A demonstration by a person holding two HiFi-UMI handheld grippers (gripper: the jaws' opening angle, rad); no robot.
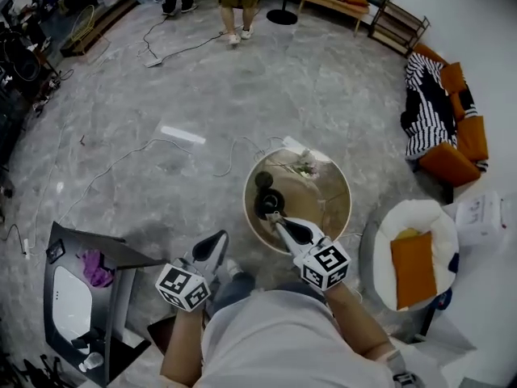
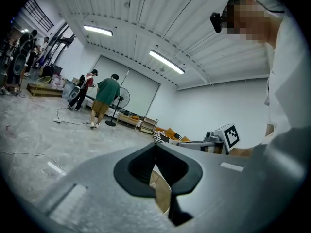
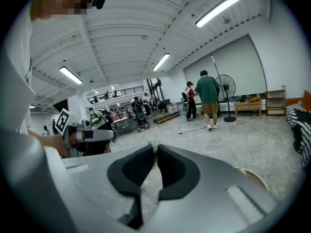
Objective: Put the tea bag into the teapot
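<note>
Head view: my right gripper (image 1: 273,217), jaws pressed together, points its tip at the dark teapot (image 1: 265,202) on the round table (image 1: 327,196). My left gripper (image 1: 220,238), likewise closed, hangs apart. I cannot make out the tea bag.

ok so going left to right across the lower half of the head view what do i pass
purple cloth → left claw → right claw → orange cushion → white box. The round table and the dark things on it overlap the right claw, so they are left out.
</note>
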